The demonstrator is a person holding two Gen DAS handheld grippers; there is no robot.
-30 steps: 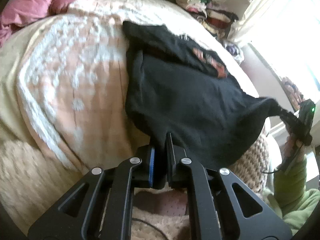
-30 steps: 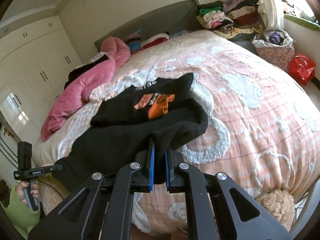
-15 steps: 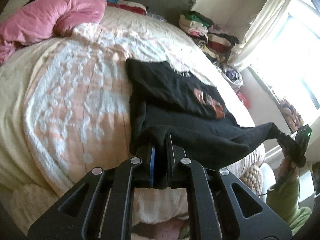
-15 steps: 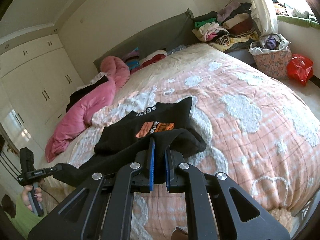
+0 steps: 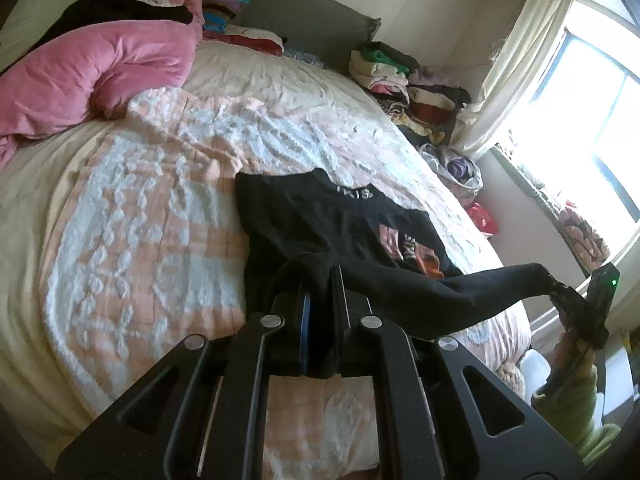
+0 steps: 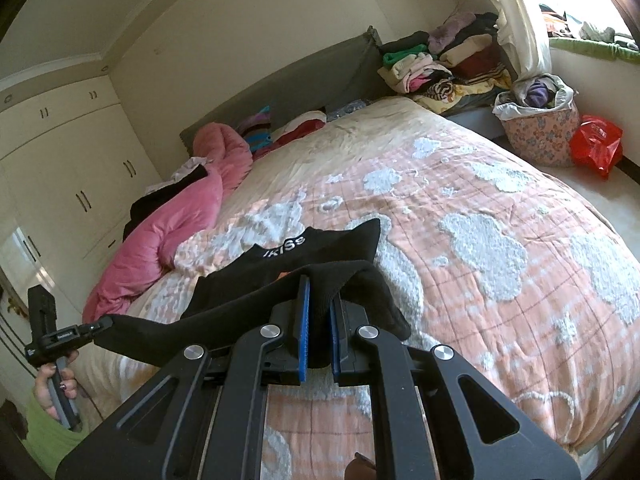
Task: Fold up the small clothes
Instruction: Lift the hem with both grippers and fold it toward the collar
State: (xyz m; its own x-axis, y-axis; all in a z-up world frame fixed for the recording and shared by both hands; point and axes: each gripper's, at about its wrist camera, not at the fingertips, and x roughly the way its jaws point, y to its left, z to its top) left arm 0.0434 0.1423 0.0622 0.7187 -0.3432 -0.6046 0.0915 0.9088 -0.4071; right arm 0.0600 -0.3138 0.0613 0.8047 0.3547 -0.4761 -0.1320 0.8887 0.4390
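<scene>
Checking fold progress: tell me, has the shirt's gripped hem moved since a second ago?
Yes. The hem, clamped by both grippers, has lifted off the quilt and travelled toward the collar, covering more of the orange print.

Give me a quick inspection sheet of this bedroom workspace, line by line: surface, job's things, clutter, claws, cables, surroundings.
Surface: bed with peach quilt patterned with white clouds.
Job's things: black shirt with orange print; far part lies on the quilt, near edge lifted and stretched between both claws.
Clutter: pink duvet bunched by the headboard; clothes pile at the far corner; floral basket; red bag.
Claws: left claw shut on the shirt's edge; right claw shut on the other corner.
Cables: nothing seen for certain.
Surroundings: white wardrobe, grey headboard, bright window with curtain.
</scene>
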